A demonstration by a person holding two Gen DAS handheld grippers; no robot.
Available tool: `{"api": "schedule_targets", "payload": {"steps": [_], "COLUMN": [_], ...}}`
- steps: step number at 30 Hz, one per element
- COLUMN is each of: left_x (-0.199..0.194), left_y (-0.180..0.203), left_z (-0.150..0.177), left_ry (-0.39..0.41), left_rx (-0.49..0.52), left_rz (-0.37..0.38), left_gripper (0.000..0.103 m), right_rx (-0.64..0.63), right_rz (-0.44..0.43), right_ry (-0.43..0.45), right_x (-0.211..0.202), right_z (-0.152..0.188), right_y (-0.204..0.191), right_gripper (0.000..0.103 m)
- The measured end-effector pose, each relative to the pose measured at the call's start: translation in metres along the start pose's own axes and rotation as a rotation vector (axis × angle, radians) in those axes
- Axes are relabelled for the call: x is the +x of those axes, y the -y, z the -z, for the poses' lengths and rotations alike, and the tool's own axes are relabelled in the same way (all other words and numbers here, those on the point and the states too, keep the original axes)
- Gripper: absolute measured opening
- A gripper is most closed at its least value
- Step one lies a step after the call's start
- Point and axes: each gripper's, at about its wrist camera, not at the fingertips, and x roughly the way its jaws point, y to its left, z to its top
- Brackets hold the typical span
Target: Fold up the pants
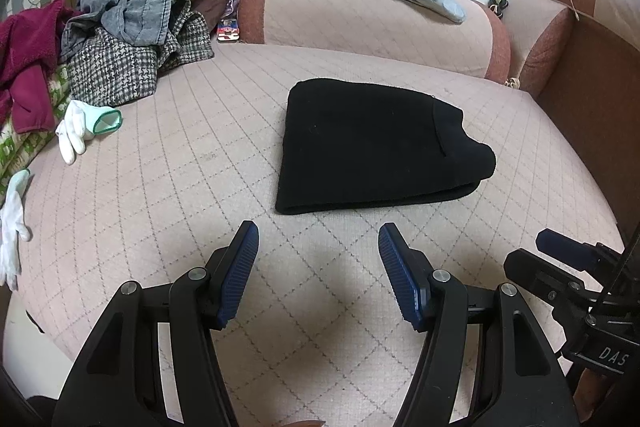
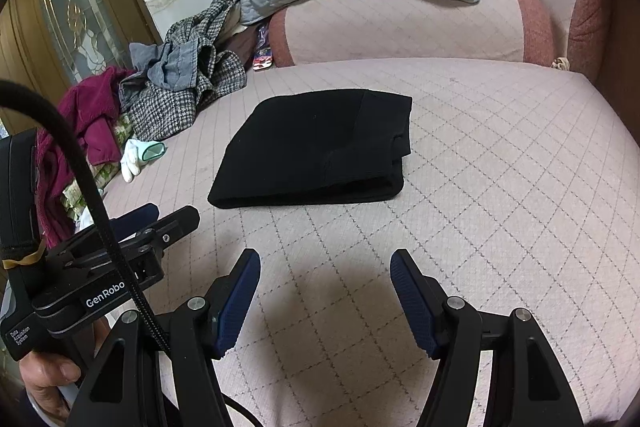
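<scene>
We see the black pants (image 1: 376, 147) folded into a thick, compact rectangle with layered edges at the near right corner, lying mid-bed on the pink quilted cover (image 1: 160, 187), just beyond our grippers. Left gripper (image 1: 318, 243) and right gripper (image 2: 325, 271) both gape wide, holding nothing. The dark fabric hides seams and creases.

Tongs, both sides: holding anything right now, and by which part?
Nothing held. Left tongs and right tongs stand open and empty above the bed cover; the folded black pants lie untouched beyond them.
</scene>
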Motion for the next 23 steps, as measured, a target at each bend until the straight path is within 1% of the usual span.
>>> {"api": "schedule_targets", "payload": {"steps": [14,19,23], "left_x": [-0.0008,-0.0066,-0.0067], "left_y": [0.0037,0.0070,0.0100], "left_z": [0.0005,0.0006,0.0003], "left_ry": [0.011,0.057,0.042], "left_rx": [0.013,0.037,0.037], "left_rz": [-0.005,-0.004,0.006], "left_gripper": [0.063,0.063,0.063], "right_rx": [0.000,-0.001,0.002], "right_rz": [0.000,0.001,0.001], "right_ry": [-0.009,-0.010,-0.010], "right_x": [0.0024,0.0026,0.0019], "right_z": [0.0017,0.0027,0.0026], "right_y": [0.0007,-0.0006,-0.0004], "right_gripper": [0.065,0.065,0.065]}}
